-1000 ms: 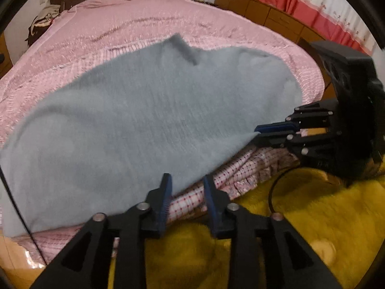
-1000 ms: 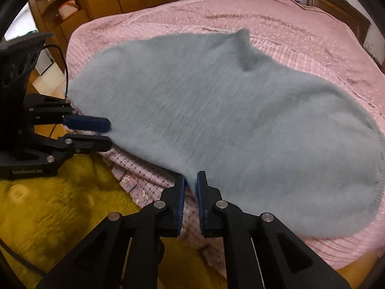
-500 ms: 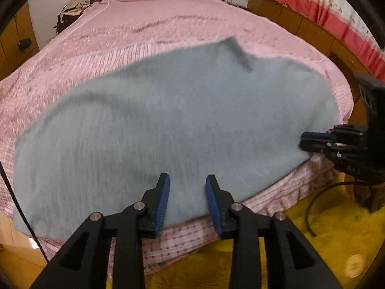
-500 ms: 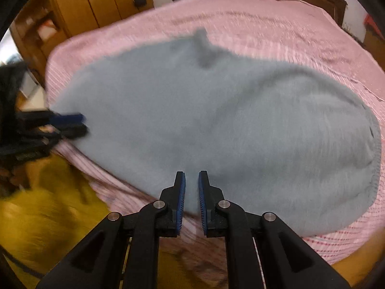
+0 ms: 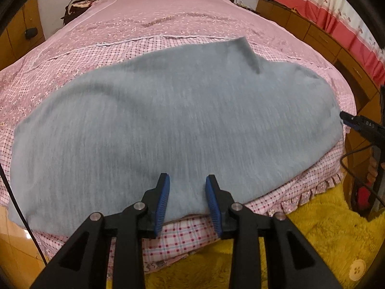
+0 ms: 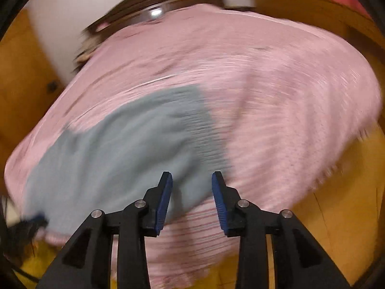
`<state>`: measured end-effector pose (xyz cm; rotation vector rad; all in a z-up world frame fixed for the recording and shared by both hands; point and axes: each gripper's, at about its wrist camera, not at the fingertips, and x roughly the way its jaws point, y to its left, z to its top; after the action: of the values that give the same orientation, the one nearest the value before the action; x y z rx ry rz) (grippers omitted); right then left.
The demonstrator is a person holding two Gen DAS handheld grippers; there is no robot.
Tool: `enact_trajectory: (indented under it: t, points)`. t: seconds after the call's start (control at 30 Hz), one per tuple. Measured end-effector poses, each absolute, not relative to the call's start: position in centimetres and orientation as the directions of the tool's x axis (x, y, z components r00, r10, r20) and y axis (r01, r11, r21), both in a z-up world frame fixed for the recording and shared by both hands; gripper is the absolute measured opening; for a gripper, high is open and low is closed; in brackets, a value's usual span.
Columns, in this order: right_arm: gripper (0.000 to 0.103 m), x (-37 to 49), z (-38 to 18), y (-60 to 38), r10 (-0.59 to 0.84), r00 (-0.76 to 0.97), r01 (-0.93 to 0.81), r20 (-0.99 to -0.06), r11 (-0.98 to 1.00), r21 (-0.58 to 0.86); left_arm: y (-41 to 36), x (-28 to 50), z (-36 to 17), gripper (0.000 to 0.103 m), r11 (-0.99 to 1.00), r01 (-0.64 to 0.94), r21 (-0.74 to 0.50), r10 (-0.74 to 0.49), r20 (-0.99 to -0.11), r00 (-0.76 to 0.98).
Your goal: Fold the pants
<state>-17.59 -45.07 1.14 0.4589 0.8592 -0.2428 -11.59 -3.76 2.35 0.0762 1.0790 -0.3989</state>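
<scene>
The grey pants (image 5: pixel 173 125) lie spread flat across the foot of the pink bedspread (image 5: pixel 168 21), probably laid wide so a clean fold line can be chosen. The left gripper (image 5: pixel 187 198) hangs over their near hem, jaws partly apart and pinching nothing, seemingly lined up for a grab. Further right, the right gripper (image 6: pixel 192 200) is opening over the pants' right end, no cloth pressed between its pads. No containers are in view
</scene>
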Motion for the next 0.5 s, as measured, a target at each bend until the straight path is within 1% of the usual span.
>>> enact_trajectory:
  t: [0.13,0.3,0.33,0.37,0.43,0.5]
  points:
    - [0.036,-17.1,-0.8,-46.8,0.070,0.617,0.400,-0.784,0.830,0.389,-3.9,-11.4,2.4,0.033,0.931,0.337,-0.137,-0.276,-0.870,0.408]
    - [0.035,-16.3,-0.9,-46.5,0.100,0.635,0.379,-0.766,0.824,0.422,-4.0,-11.1,2.6,0.033,0.937,0.319,-0.143,-0.273,-0.869,0.412]
    - [0.026,-15.8,-0.7,-46.3,0.102,0.647,0.370,-0.755,0.824,0.428,-4.0,-11.0,2.6,0.033,0.938,0.315,-0.143,-0.271,-0.870,0.412]
    - [0.022,-15.8,-0.5,-46.2,0.090,0.660,0.366,-0.746,0.829,0.423,-4.0,-11.0,2.5,0.033,0.939,0.312,-0.143,-0.269,-0.870,0.413]
    - [0.017,-15.7,0.4,-46.1,0.038,0.686,0.370,-0.726,0.842,0.393,-4.1,-10.8,2.6,0.033,0.941,0.306,-0.144,-0.268,-0.870,0.415]
    - [0.016,-16.3,0.6,-46.2,-0.006,0.688,0.391,-0.726,0.846,0.363,-4.0,-10.7,2.6,0.033,0.942,0.301,-0.147,-0.268,-0.869,0.416]
